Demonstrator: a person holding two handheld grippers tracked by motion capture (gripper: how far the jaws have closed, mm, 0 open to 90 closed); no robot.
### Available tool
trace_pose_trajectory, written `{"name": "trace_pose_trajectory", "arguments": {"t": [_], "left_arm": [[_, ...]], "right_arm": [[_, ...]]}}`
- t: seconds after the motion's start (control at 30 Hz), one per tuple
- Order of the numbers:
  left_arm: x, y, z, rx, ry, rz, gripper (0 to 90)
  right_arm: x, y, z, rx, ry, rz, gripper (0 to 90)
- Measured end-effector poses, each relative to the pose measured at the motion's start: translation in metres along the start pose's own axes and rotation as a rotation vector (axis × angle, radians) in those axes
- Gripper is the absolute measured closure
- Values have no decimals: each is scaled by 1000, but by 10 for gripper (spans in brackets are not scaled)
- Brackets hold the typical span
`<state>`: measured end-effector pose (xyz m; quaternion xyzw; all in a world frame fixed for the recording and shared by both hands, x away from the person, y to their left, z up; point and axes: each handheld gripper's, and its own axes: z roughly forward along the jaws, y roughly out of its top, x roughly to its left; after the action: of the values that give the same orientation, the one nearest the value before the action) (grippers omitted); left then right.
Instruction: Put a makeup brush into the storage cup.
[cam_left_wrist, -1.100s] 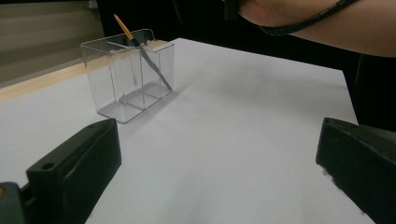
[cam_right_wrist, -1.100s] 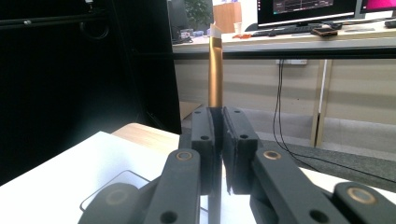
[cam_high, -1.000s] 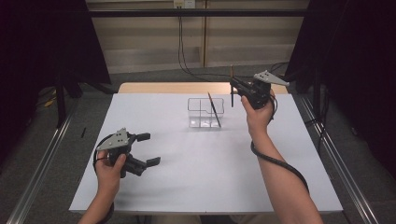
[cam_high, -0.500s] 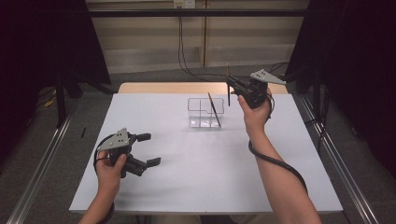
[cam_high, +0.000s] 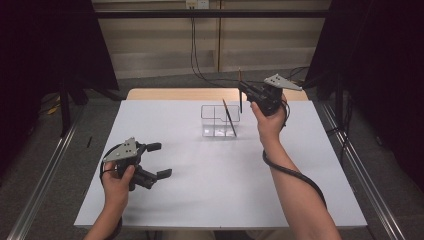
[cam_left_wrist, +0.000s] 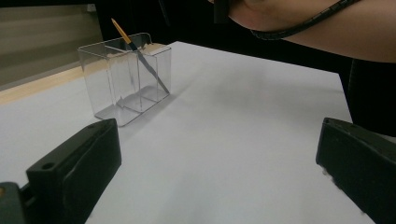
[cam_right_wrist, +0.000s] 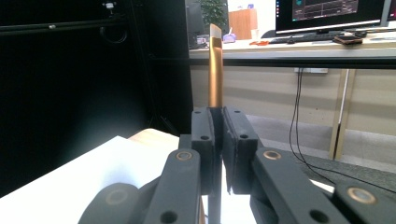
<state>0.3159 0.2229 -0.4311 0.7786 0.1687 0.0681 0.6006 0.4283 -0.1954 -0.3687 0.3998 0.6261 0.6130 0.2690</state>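
The right gripper (cam_high: 243, 91) has its jaws shut tight on a pencil (cam_right_wrist: 215, 70) held upright above the clear box (cam_high: 219, 120), the left gripper (cam_high: 152, 161) rests open, and a tilt could make the pencil miss the box.

A white table (cam_high: 210, 200) fills the frame's middle, its wooden edge (cam_high: 180, 94) toward the top. Black cables (cam_high: 194, 45) hang down the far wall at upper centre, and monitors (cam_right_wrist: 327, 11) sit upper right on a desk.
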Motion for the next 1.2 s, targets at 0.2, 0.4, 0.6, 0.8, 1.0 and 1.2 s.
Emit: {"name": "trace_pose_trajectory", "arguments": {"t": [0.2,0.4,0.6,0.8,1.0,1.2], "left_arm": [[0,0,-1,0,1,-2,0],[0,0,-1,0,1,-1,0],[1,0,-1,0,3,0,0],[1,0,-1,0,3,0,0],[1,0,-2,1,3,3,0],[1,0,-2,0,2,3,0]], "right_arm": [[3,-2,4,1,8,0,840],[6,-4,8,6,21,-4,840],[8,-6,11,8,31,-6,840],[8,-9,13,10,38,-11,840],[8,-12,13,14,40,-8,840],[7,-16,14,21,38,-10,840]]}}
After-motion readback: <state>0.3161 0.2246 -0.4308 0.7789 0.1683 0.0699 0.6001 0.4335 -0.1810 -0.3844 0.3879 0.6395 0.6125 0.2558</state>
